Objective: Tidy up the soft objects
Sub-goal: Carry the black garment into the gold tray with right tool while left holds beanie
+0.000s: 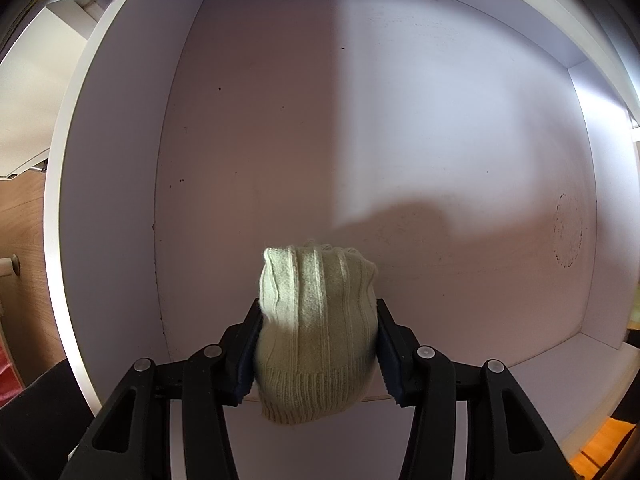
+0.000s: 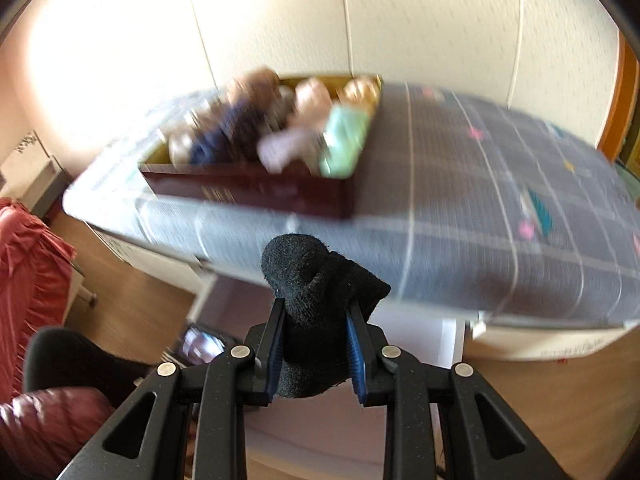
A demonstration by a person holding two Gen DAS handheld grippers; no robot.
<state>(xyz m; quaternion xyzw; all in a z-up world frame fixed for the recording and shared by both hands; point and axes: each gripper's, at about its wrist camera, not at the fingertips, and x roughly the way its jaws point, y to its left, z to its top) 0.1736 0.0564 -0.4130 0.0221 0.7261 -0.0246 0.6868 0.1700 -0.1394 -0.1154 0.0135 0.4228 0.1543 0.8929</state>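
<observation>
in the left wrist view my left gripper point(image 1: 318, 344) is clamping a pale green ribbed knit piece point(image 1: 316, 332), bunched into a roll, low in the middle of the frame. its long axis is running up the picture, along my fingers, with the ribbed cuff end nearest the camera and the rounded end pointing away at the floor of a white drawer point(image 1: 400, 120). the drawer's walls are curving round the frame edges; its bottom is bare but for small specks and a faint ring mark at the right. nothing here is bearing any writing.

in the right wrist view my right gripper point(image 2: 316, 344) is pinching a black sock point(image 2: 316, 300), its folded top sticking up past the pads and leaning a little to the right, its lower end hanging toward the camera. everything behind is smearing with motion blur. at upper left of centre a dark red box point(image 2: 256, 192) is sitting on a grey checked bedcover point(image 2: 480, 200), holding soft things in brown, navy, pink and mint point(image 2: 346, 136) that i cannot make out singly. gold lettering on the box front and print on a carton at lower right are too blurred to read. a red cloth point(image 2: 28, 264) is cut off by the left edge.
</observation>
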